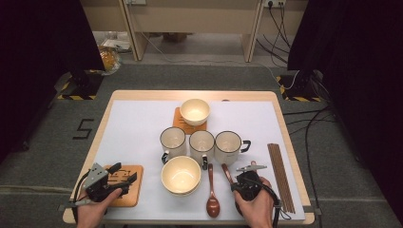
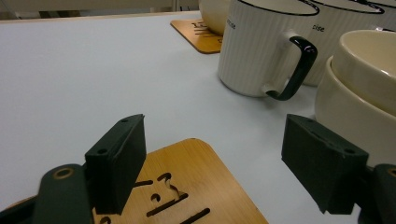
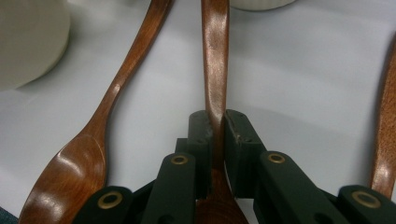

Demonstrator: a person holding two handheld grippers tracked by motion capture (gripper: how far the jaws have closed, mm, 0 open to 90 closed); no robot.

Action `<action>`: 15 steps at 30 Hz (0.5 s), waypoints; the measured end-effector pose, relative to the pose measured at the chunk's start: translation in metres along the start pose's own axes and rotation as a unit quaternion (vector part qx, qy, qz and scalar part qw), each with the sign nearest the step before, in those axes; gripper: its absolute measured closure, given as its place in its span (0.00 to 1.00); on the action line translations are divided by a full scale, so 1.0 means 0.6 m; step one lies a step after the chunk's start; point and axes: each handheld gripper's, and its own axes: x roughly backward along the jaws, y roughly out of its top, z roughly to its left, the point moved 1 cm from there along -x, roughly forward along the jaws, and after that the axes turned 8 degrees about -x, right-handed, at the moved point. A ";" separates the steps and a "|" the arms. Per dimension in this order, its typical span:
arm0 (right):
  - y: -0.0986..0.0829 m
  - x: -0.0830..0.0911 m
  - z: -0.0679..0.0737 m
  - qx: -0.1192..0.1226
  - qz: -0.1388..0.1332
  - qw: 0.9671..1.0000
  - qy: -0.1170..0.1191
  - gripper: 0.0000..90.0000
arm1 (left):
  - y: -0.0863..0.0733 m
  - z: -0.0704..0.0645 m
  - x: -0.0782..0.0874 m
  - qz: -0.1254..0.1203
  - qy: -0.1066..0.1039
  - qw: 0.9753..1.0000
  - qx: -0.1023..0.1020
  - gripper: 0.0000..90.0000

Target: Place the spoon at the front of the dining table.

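- Right tongs (image 3: 215, 128) clenched on the handle of a wooden spoon (image 3: 214, 70), and the person's right hand (image 1: 256, 202) sits near the front edge of the surface (image 1: 142, 123), right of centre.
- That gripped spoon is mostly hidden in the high view: the handle tip (image 1: 226, 171) pokes out from under the tongs, the bowl end is buried beneath hand and tongs.
- In the right gripper view its bowl is cut off at the bottom between the two pads, so I can't make out how it lies.
- Long axis runs front to back, handle pointing away toward the row of mugs, leaning slightly left.
- A second spoon (image 1: 212, 190) lies just to its left, apart from it, bowl toward the front edge, handle aimed at the middle mug (image 1: 202, 145).
- Stacked bowls (image 1: 180, 175) sit left of that spoon; the lower one barely shows under the upper.
- Left tongs (image 2: 215, 168) released, pads wide apart, over the coaster (image 2: 187, 196) at the front-left corner; whether they touch it, I can't tell.
- Chopsticks (image 1: 280, 175) lie along the right edge.
- Far bowl (image 1: 194, 111) covers most of its own coaster near the back edge.
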 end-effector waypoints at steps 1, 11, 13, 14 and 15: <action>0.000 -0.001 0.000 0.001 0.001 1.000 0.000 0.90 | 0.000 0.000 0.000 0.000 0.000 1.000 0.000 0.24; -0.002 -0.012 0.000 0.009 0.017 1.000 -0.009 0.90 | 0.000 0.000 0.000 0.000 0.000 1.000 0.001 0.24; -0.002 -0.012 0.001 0.009 0.018 1.000 -0.009 0.90 | 0.000 0.000 0.000 -0.001 -0.001 1.000 0.001 0.24; -0.002 -0.012 0.001 0.011 0.018 1.000 -0.009 0.90 | 0.000 0.000 0.000 0.000 -0.001 1.000 0.000 0.24; -0.002 -0.012 0.000 0.014 0.018 1.000 -0.009 0.90 | 0.000 0.000 0.000 0.000 -0.001 1.000 0.000 0.24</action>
